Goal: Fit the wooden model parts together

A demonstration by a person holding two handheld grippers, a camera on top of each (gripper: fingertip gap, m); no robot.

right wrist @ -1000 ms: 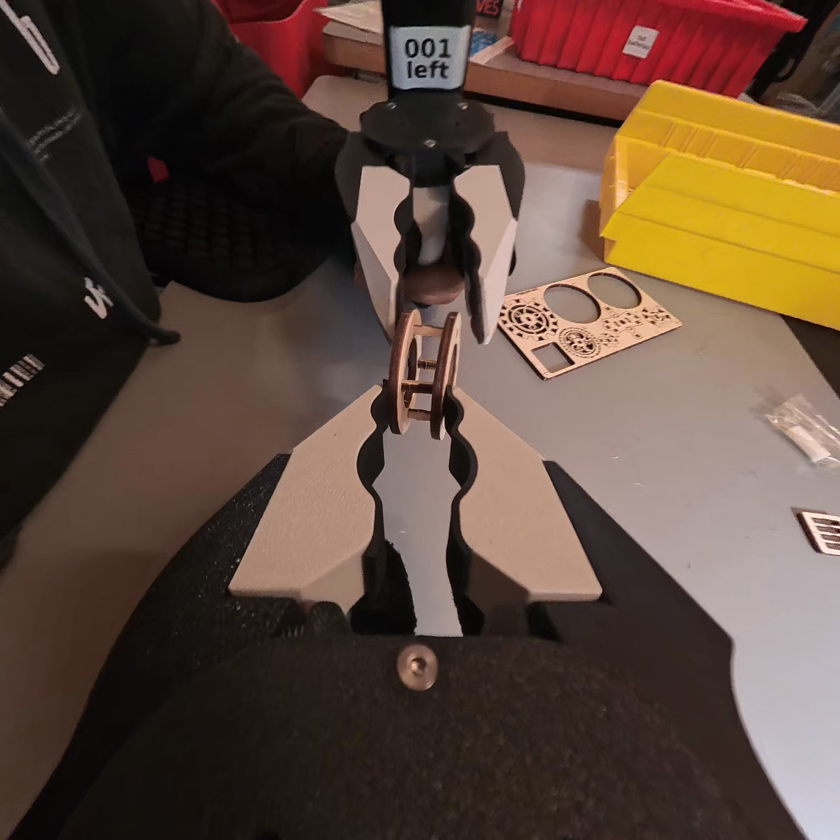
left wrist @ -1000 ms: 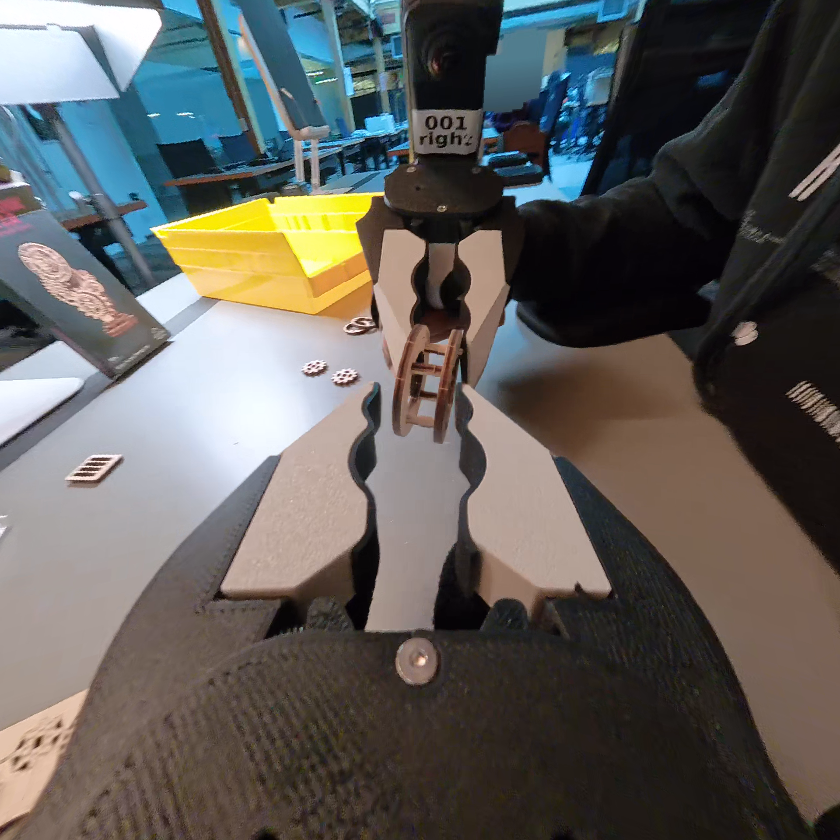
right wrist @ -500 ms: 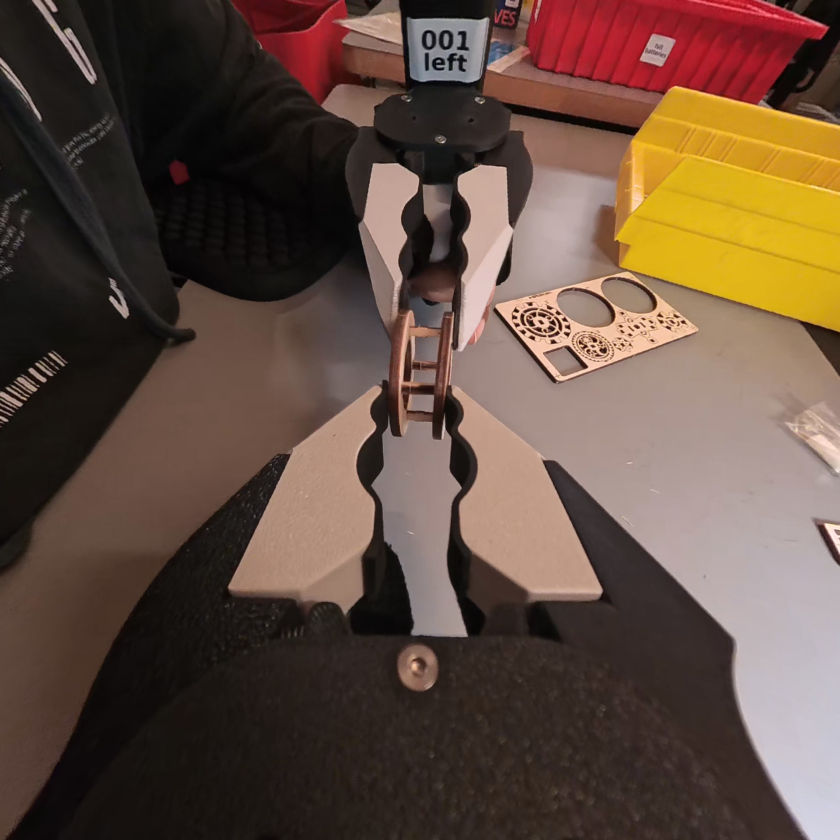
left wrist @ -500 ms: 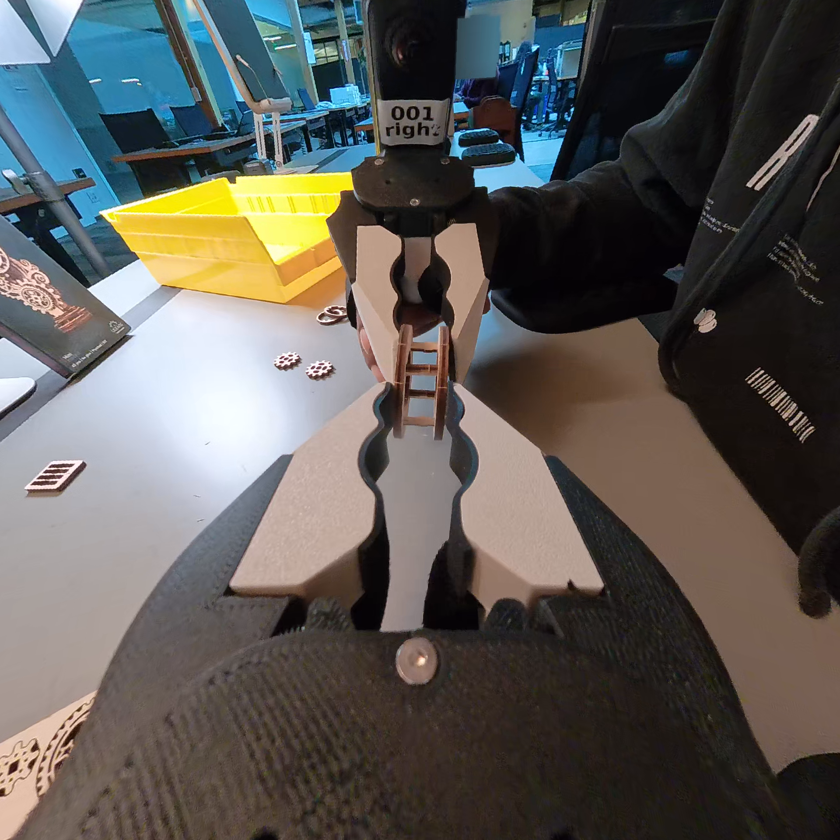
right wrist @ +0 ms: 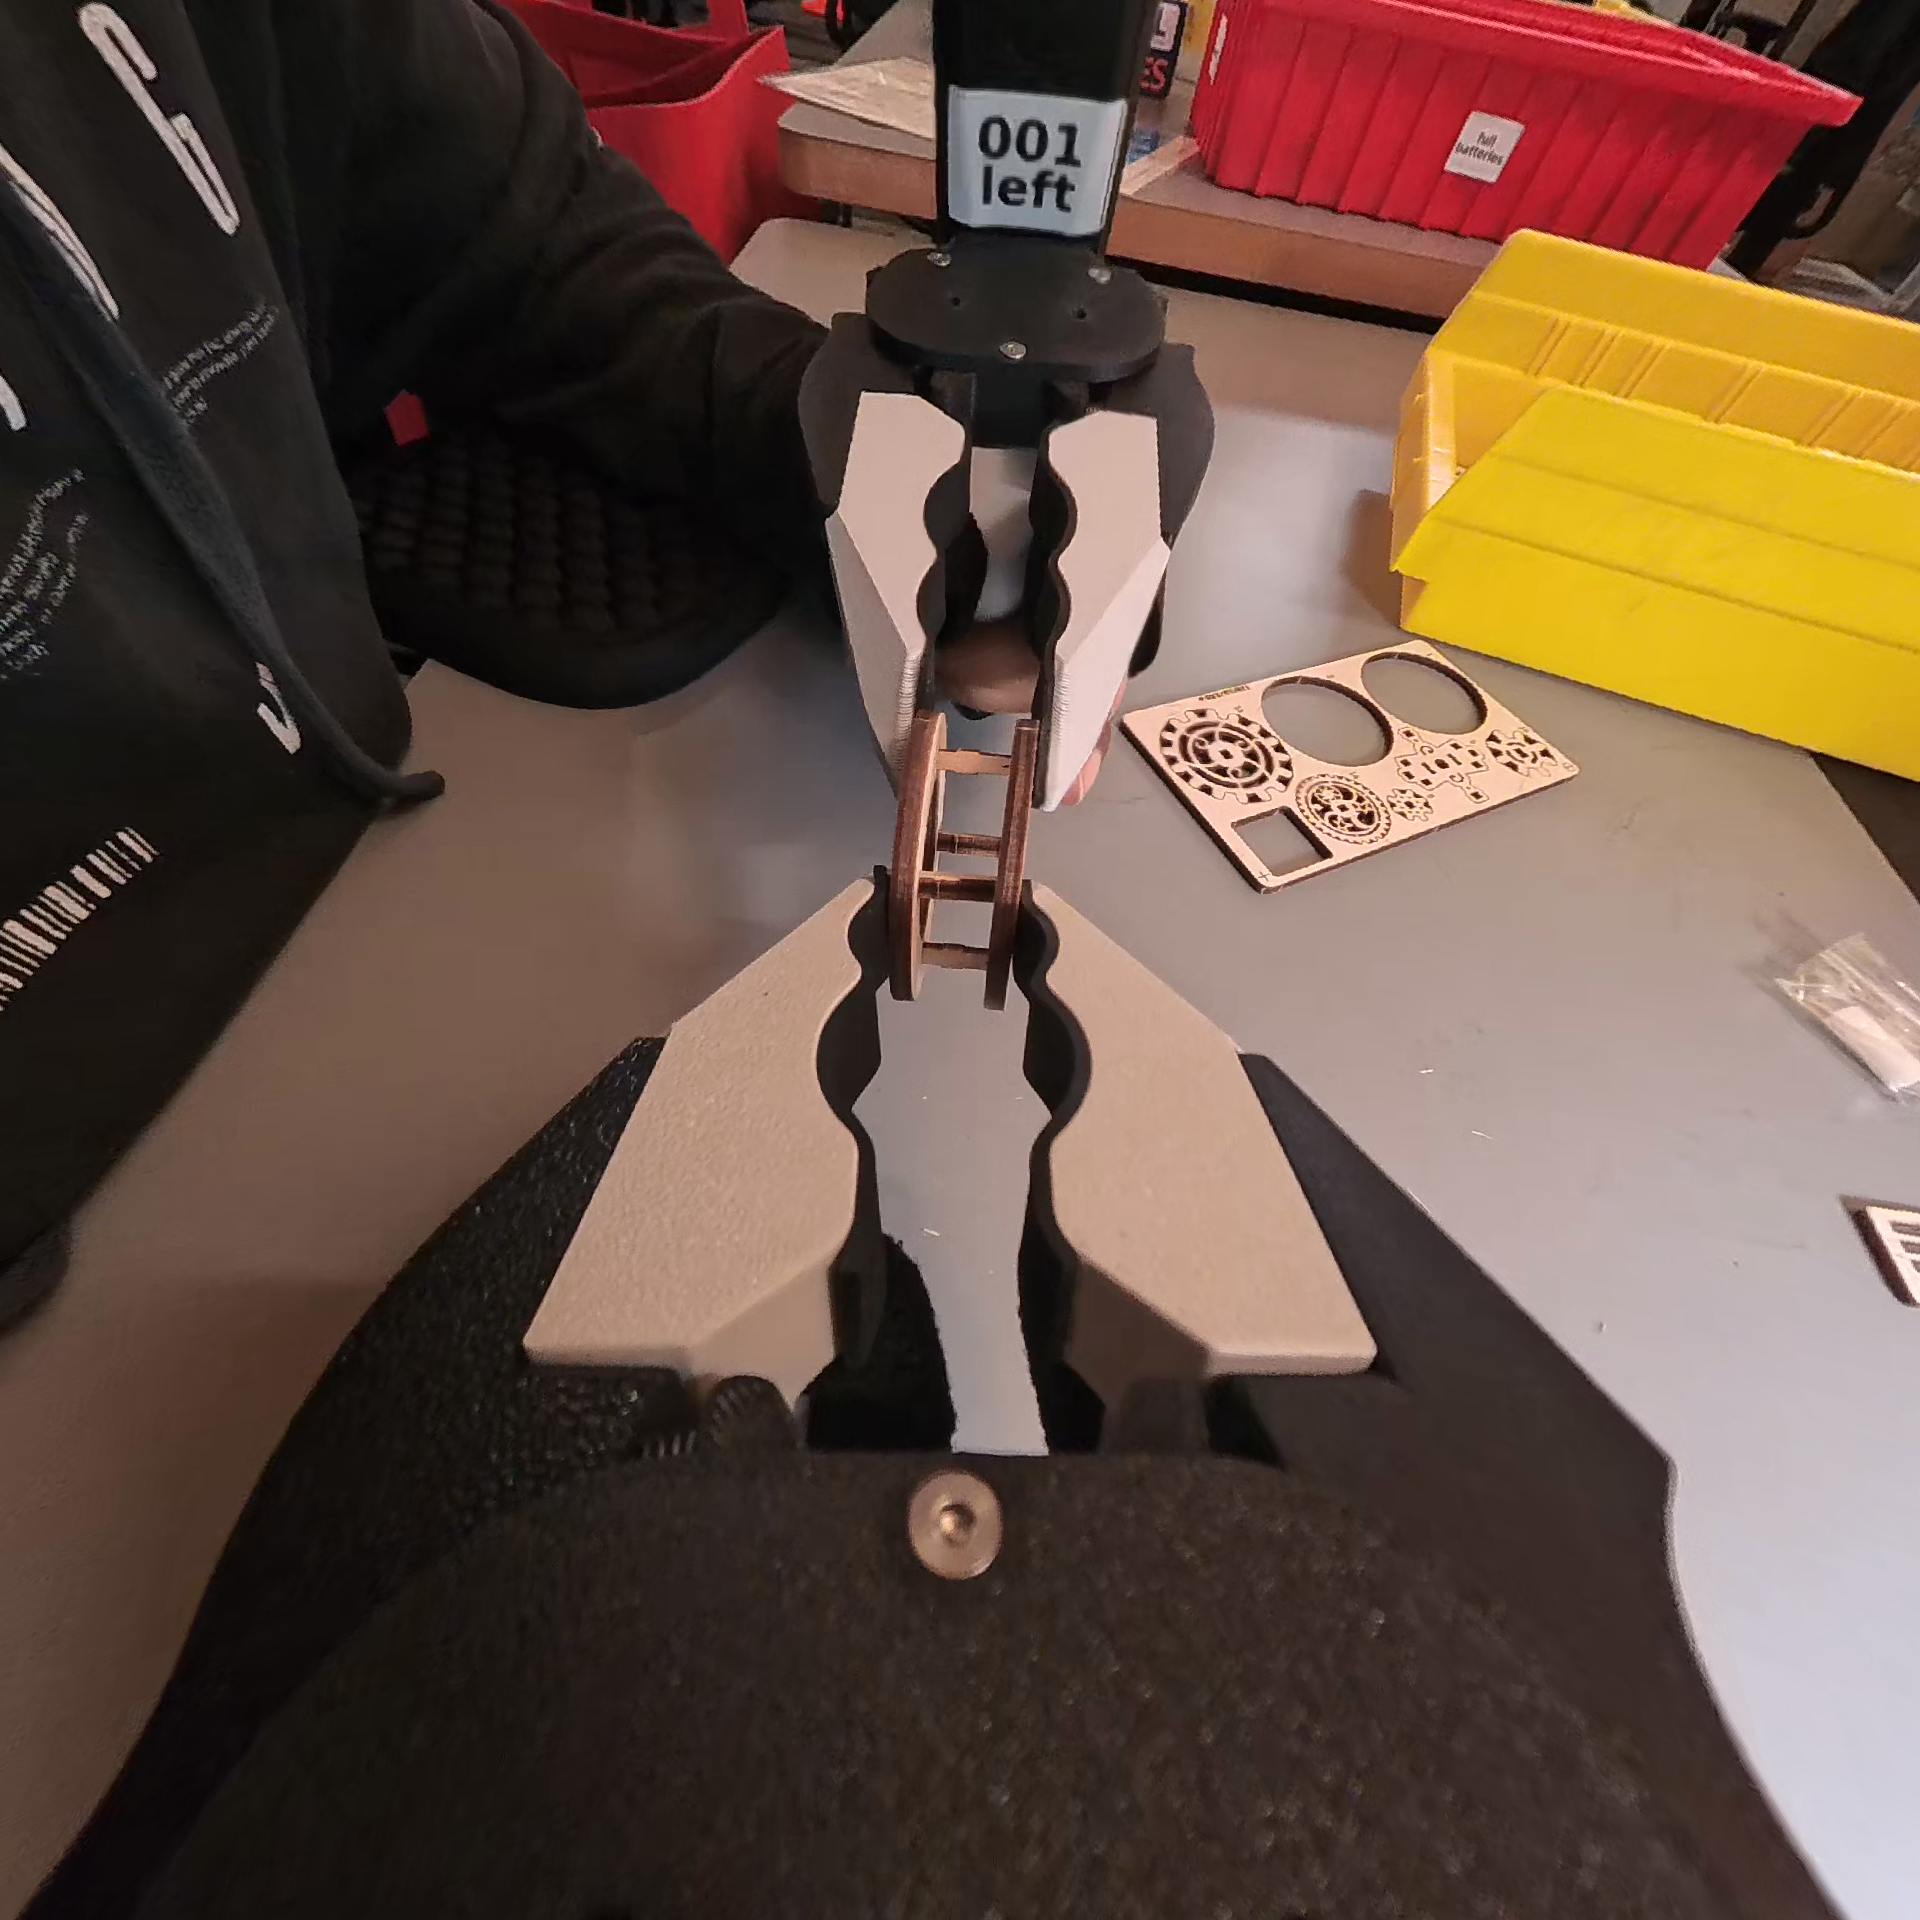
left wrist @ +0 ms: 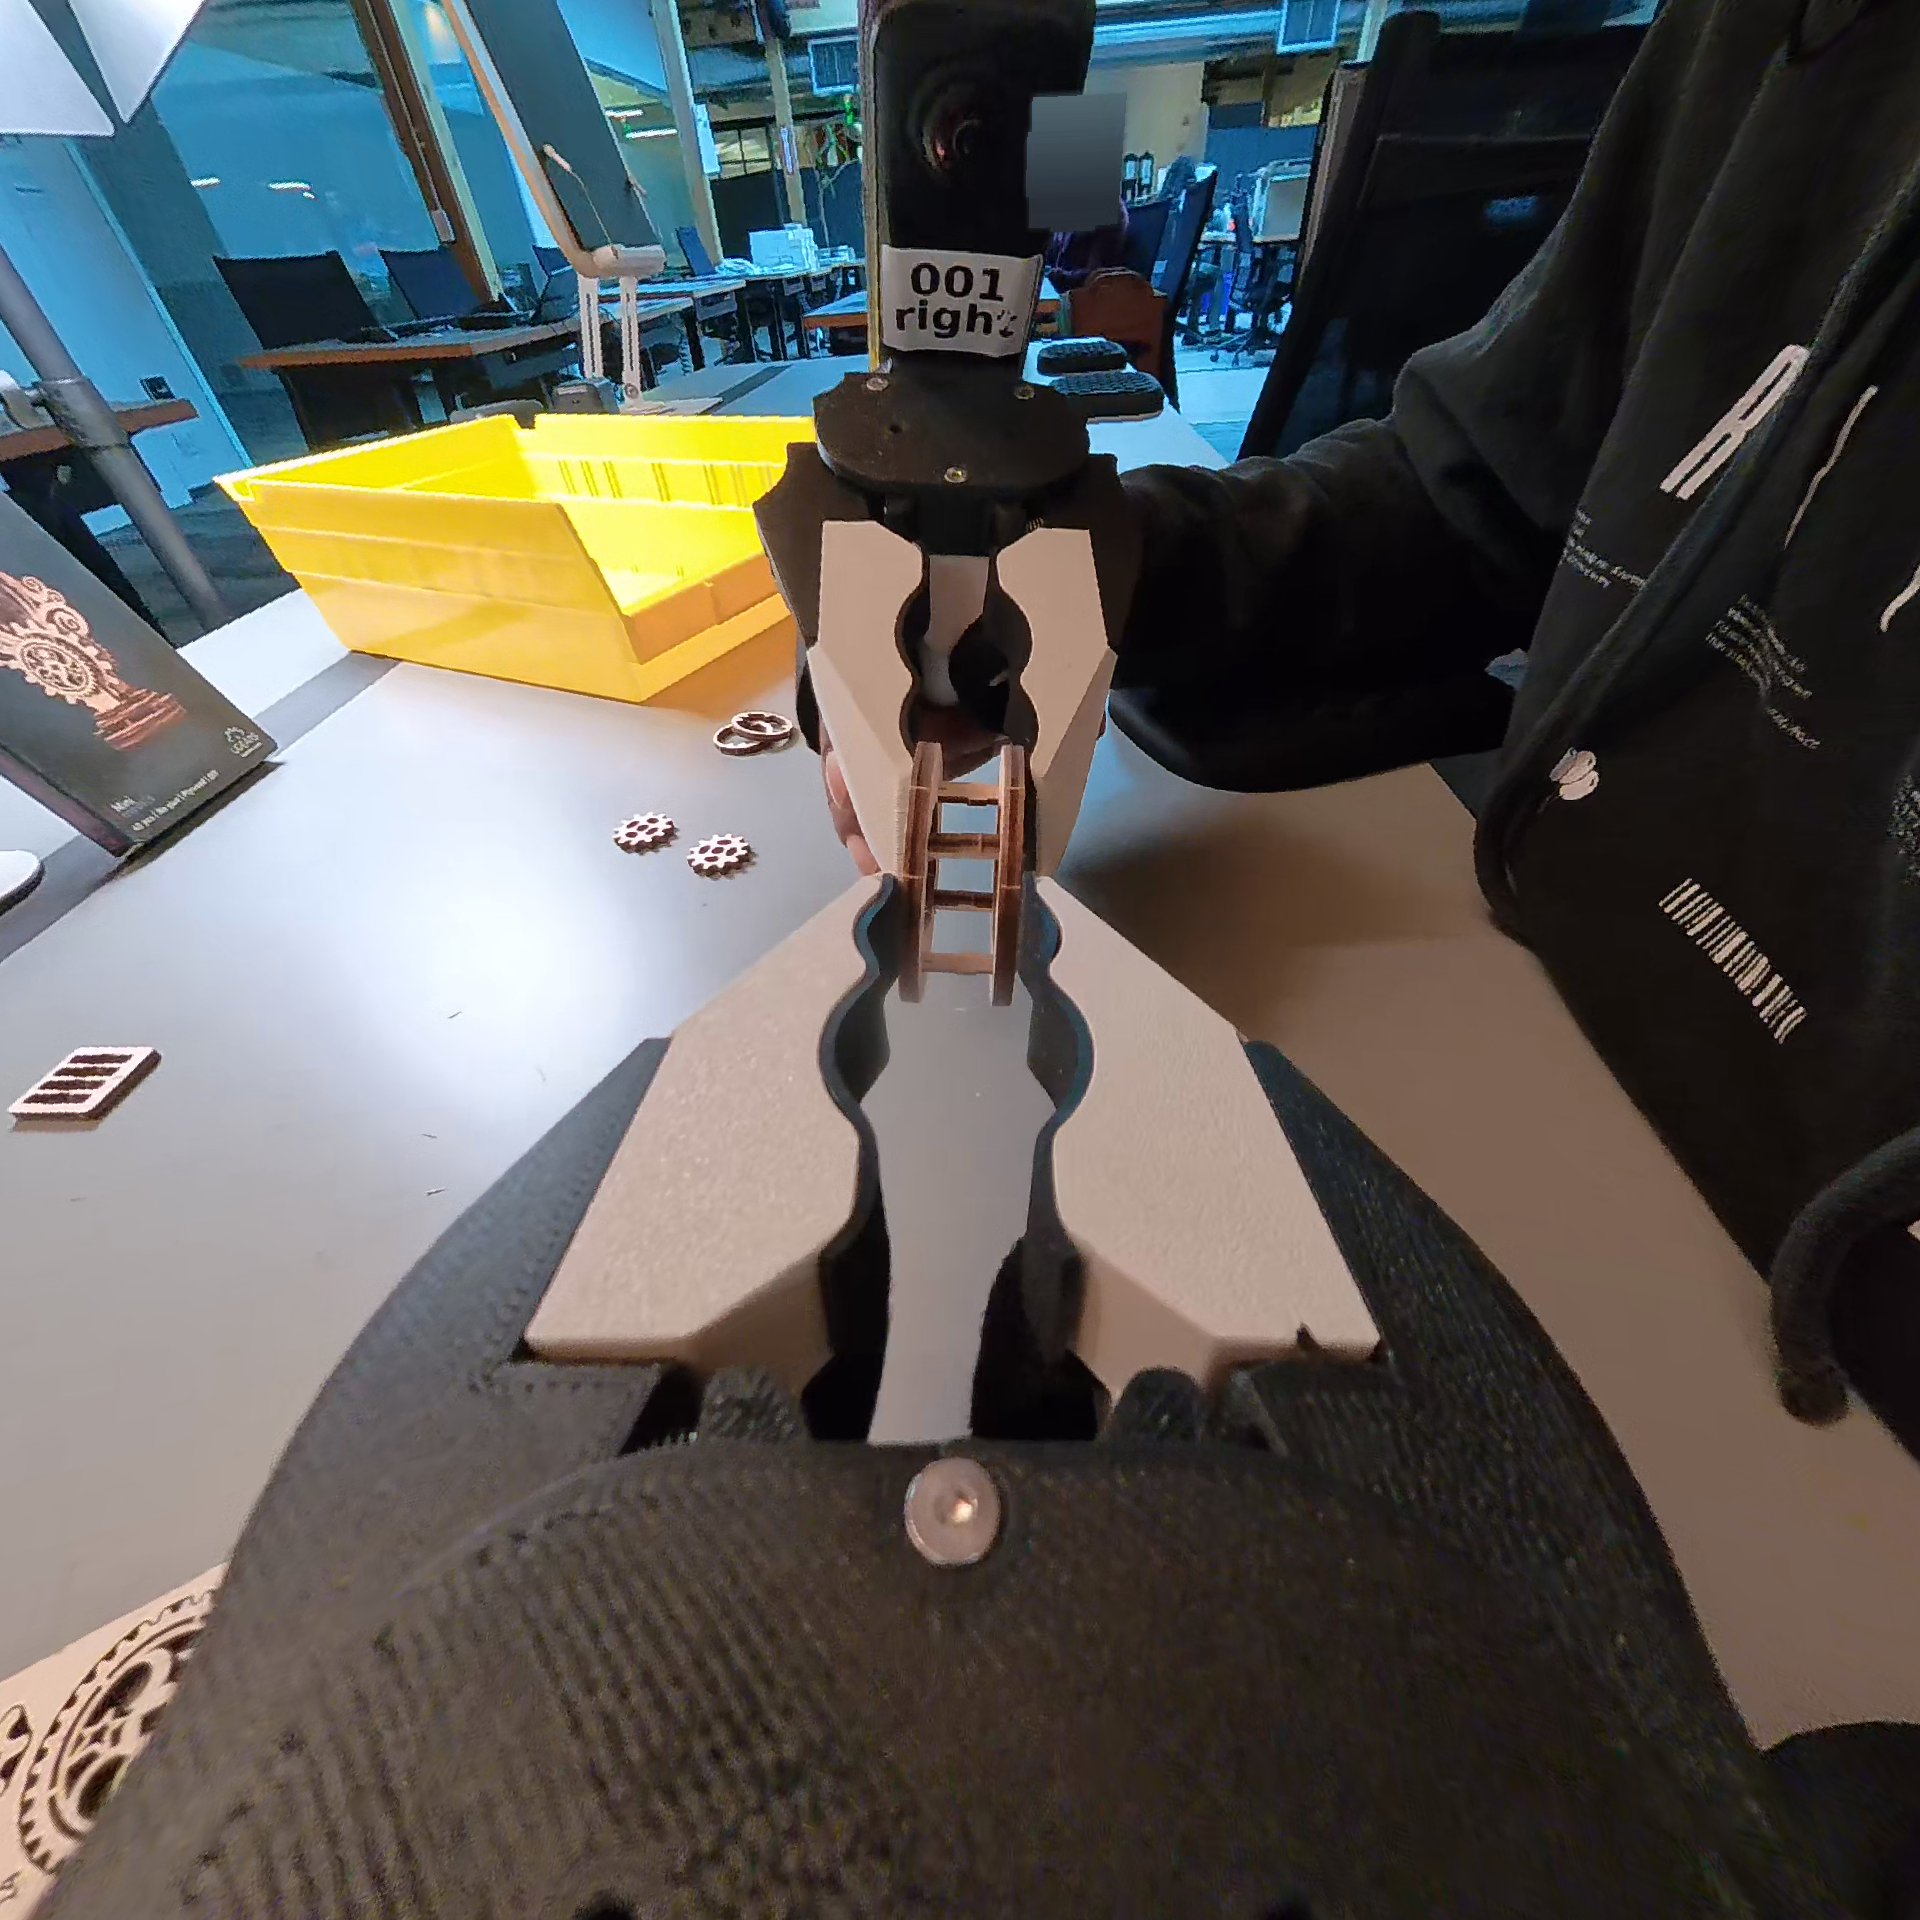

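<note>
Over the last second the wooden wheel (left wrist: 958, 871) has straightened up: it was canted to one side between the two grippers, and now its two discs stand parallel and upright, with the little rungs between them running level. The person has also drawn both tools a touch closer to the body.

The wheel hangs above the grey table (left wrist: 395, 935), caught between the two tools, which point straight at each other. The left gripper (left wrist: 956, 940) is closed on the near part of the wheel, one fingertip pressed on the outside of each disc. The right gripper (right wrist: 951, 940) does the same from the opposite side. So both are clamped on the one piece, and neither is nearer to it than the other.

What matters for the next move, as I read it, is the wheel's axis: it runs crosswise, from finger to finger, square to the line on which the tools face. A squeeze along that axis would seat the rungs deeper into the discs; any twist of one wrist would rack them.

Two small gears (left wrist: 681, 844) and a punched-out parts sheet (right wrist: 1351, 769) lie on the table, apart from all this.
</note>
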